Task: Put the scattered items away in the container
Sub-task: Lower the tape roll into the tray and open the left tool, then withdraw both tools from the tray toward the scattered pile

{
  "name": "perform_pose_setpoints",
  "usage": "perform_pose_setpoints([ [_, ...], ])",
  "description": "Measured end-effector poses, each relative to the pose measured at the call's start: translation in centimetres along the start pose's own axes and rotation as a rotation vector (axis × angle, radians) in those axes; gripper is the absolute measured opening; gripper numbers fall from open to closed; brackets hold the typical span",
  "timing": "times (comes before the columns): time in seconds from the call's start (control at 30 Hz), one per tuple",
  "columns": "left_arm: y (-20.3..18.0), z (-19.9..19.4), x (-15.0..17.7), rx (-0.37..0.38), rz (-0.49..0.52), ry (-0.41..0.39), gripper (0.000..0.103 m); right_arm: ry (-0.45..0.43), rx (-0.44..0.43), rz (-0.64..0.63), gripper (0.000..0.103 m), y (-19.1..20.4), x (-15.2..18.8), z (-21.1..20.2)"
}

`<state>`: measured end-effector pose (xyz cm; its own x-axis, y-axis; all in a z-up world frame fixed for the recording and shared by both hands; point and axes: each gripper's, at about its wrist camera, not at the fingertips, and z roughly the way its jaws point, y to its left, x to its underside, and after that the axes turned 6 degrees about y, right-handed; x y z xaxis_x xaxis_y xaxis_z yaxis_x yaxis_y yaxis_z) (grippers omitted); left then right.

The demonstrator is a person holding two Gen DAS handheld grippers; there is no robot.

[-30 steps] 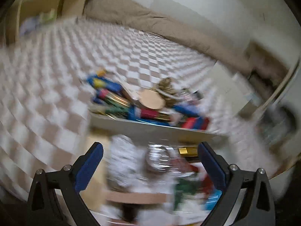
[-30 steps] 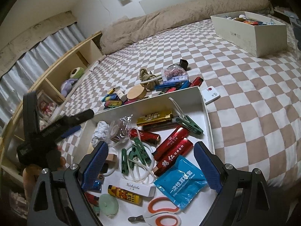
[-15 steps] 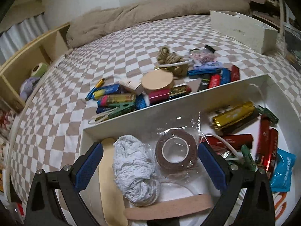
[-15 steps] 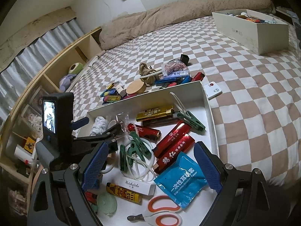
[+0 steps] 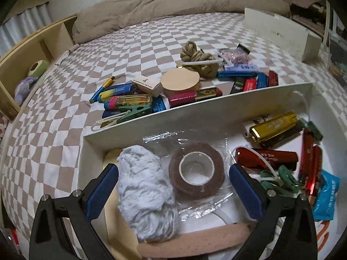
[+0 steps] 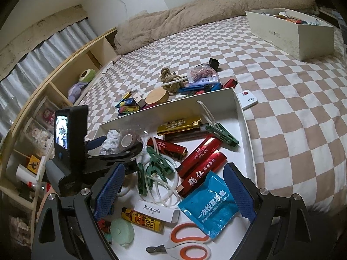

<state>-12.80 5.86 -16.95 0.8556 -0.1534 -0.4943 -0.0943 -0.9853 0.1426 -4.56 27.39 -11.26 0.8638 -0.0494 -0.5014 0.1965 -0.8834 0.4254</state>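
A white open box [image 5: 195, 110] [image 6: 243, 117] lies on a checkered bed. It holds a brown tape roll in plastic [image 5: 196, 171], a grey-white yarn ball [image 5: 145, 192], red tubes [image 6: 201, 158], a gold lighter [image 6: 180, 125], green clips [image 6: 156, 166], a blue sachet [image 6: 214, 205] and scissors [image 6: 186, 244]. My left gripper [image 5: 173, 190] is open and empty, hovering over the tape and yarn. My right gripper [image 6: 173, 192] is open and empty above the box's near end. Scattered items lie beyond the far wall: a wooden disc [image 5: 180, 80], rope knot [image 5: 199, 58], lighters [image 5: 128, 101].
A second white box [image 6: 292, 32] stands far right on the bed. A white remote [image 6: 247, 100] lies beside the box's right corner. A wooden shelf [image 6: 65, 82] with plush toys runs along the left. A beige duvet [image 6: 195, 17] lies at the bed's head.
The left gripper swung from a blurred view to a steady hover over the box's left end, then edged lower and closer to the tape and yarn. The right gripper barely moved.
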Motion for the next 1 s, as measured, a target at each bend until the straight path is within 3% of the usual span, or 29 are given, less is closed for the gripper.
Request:
perform_pose_setpoints([
  [0.27, 1.8, -3.2, 0.7, 0.060, -0.100, -0.058, 0.103, -0.004, 0.004, -0.003, 0.092, 0.3, 0.1, 0.1],
  [0.47, 2.5, -5.5, 1.5, 0.165, -0.141, -0.086, 0.102, -0.020, 0.028, -0.040, 0.092, 1.1, 0.1, -0.2],
  [0.77, 2.8, -8.0, 2.1, 0.202, -0.158, -0.117, 0.102, -0.057, 0.059, -0.063, 0.092, 1.7, 0.2, -1.3],
  [0.87, 2.9, -8.6, 2.5, 0.209, -0.151, -0.124, 0.103, -0.085, 0.107, -0.089, 0.102, 2.2, 0.3, -1.7],
  [1.0, 3.0, -9.1, 2.9, 0.224, -0.149, -0.129, 0.103, -0.118, 0.140, -0.100, 0.103, 2.4, 0.4, -2.3],
])
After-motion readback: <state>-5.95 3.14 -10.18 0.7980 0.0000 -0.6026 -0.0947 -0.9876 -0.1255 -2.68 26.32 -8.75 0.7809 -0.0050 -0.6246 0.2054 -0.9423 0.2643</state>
